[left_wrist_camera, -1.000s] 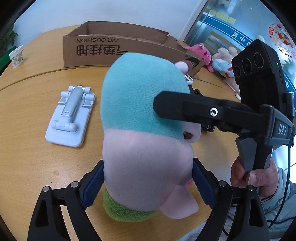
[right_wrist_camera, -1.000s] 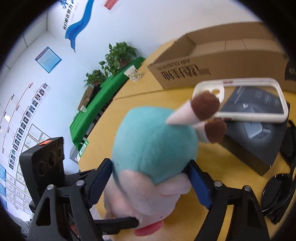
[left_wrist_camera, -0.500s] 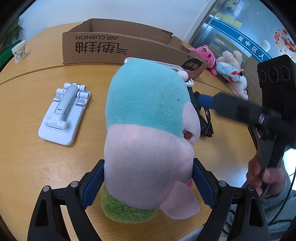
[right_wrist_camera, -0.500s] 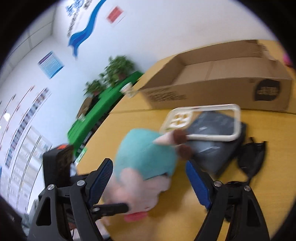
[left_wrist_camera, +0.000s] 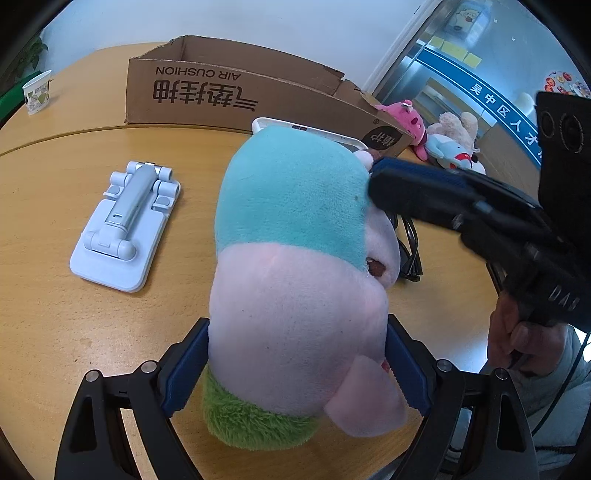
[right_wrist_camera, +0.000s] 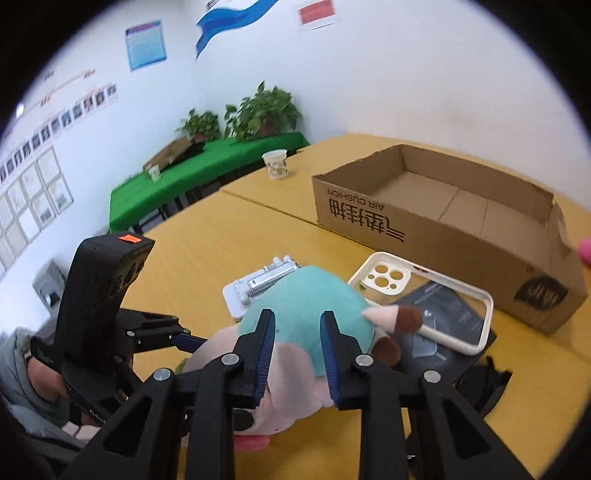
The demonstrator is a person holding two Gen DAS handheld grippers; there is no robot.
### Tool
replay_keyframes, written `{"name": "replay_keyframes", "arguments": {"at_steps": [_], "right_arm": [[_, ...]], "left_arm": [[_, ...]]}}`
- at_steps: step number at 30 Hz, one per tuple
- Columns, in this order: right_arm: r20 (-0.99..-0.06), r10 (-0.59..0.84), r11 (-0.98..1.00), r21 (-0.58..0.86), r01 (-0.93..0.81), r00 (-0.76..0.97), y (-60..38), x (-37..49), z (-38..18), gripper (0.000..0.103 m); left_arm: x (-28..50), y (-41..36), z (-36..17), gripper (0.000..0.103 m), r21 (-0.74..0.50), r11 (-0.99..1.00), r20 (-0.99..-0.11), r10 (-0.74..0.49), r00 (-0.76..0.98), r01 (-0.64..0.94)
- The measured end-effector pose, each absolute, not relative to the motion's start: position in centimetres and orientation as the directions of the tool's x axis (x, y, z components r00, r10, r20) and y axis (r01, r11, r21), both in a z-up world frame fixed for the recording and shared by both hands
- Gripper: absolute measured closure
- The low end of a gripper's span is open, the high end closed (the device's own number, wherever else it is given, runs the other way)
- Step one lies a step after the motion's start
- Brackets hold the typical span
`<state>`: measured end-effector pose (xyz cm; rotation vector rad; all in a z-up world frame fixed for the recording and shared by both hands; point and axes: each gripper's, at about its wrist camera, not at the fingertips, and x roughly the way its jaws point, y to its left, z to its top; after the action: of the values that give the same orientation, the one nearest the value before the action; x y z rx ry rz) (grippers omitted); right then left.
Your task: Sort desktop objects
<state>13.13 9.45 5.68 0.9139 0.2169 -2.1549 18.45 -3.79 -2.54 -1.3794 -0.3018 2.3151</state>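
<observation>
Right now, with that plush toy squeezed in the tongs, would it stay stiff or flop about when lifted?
Probably soft: the plush toy bulges out above the left tongs pressing its sides. Likely light for its bulk, being fuzzy fabric. Its ear hangs loose and would probably flop. It seems unlikely to slip or break.

Office or meeting-room setting, not a home. Evidence: plain white walls with a blue-framed notice poster (right_wrist_camera: 144,44), a red sign (right_wrist_camera: 317,12), a blue wave-shaped wall graphic (right_wrist_camera: 229,19) and rows of small framed photos and certificates (right_wrist_camera: 40,162). Light wooden conference-style tabletop (right_wrist_camera: 229,240), made of sections butted together. Side bench under a green cloth (right_wrist_camera: 207,166) carrying leafy potted plants (right_wrist_camera: 264,110). White paper cup with leaf print (right_wrist_camera: 276,164) on the table. Left view shows a glass door or partition with a blue band of white Chinese characters (left_wrist_camera: 506,114) and yellow sticky notes (left_wrist_camera: 452,50).
</observation>
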Motion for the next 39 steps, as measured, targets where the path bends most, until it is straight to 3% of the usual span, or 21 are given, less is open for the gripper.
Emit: {"name": "replay_keyframes", "arguments": {"at_steps": [4, 5, 11, 18, 20, 21, 24, 27, 33, 39], "right_arm": [[-0.715, -0.554, -0.645, 0.043, 0.763, -0.428, 7.8, 13.4, 4.9, 0.078], [-0.716, -0.546, -0.65, 0.034, 0.76, -0.435, 7.9, 13.4, 4.8, 0.083], [-0.71, -0.426, -0.76, -0.055, 0.648, -0.561, 9.4, 11.2, 4.6, 0.086], [-0.671, -0.602, -0.653, 0.101, 0.751, -0.433, 9.7, 12.7, 5.5, 0.082], [-0.71, -0.524, -0.688, 0.027, 0.725, -0.47, 8.8, 12.5, 4.4, 0.081], [-0.716, -0.488, -0.717, 0.004, 0.697, -0.499, 9.1, 12.0, 4.1, 0.073], [-0.697, -0.387, -0.855, 0.025, 0.519, -0.603, 13.3, 9.7, 4.9, 0.071], [-0.654, -0.436, -0.872, 0.136, 0.471, -0.618, 16.4, 9.7, 6.1, 0.067], [-0.63, -0.584, -0.77, 0.23, 0.595, -0.512, 12.4, 10.8, 5.6, 0.066], [-0.703, -0.419, -0.868, 0.126, 0.48, -0.574, 13.1, 9.7, 3.5, 0.065]], "left_arm": [[18.4, -4.1, -2.8, 0.014, -0.409, -0.881, -0.776, 0.473, -0.418, -0.239], [18.4, -4.1, -2.8, 0.014, -0.409, -0.881, -0.775, 0.474, -0.419, -0.239], [18.5, -4.0, -2.8, 0.014, -0.404, -0.882, -0.778, 0.471, -0.415, -0.243], [18.6, -3.9, -2.8, 0.014, -0.401, -0.885, -0.781, 0.465, -0.417, -0.236], [18.7, -4.0, -2.7, 0.014, -0.402, -0.886, -0.781, 0.464, -0.418, -0.233], [18.7, -4.0, -2.8, 0.014, -0.405, -0.884, -0.781, 0.466, -0.415, -0.232], [18.9, -4.6, -3.0, 0.014, -0.431, -0.875, -0.776, 0.484, -0.405, -0.221], [19.0, -5.0, -3.2, 0.014, -0.453, -0.867, -0.77, 0.499, -0.399, -0.21], [19.3, -4.6, -3.0, 0.014, -0.428, -0.876, -0.778, 0.482, -0.402, -0.221], [19.8, -5.7, -3.9, 0.014, -0.476, -0.857, -0.759, 0.513, -0.401, -0.196]]}}
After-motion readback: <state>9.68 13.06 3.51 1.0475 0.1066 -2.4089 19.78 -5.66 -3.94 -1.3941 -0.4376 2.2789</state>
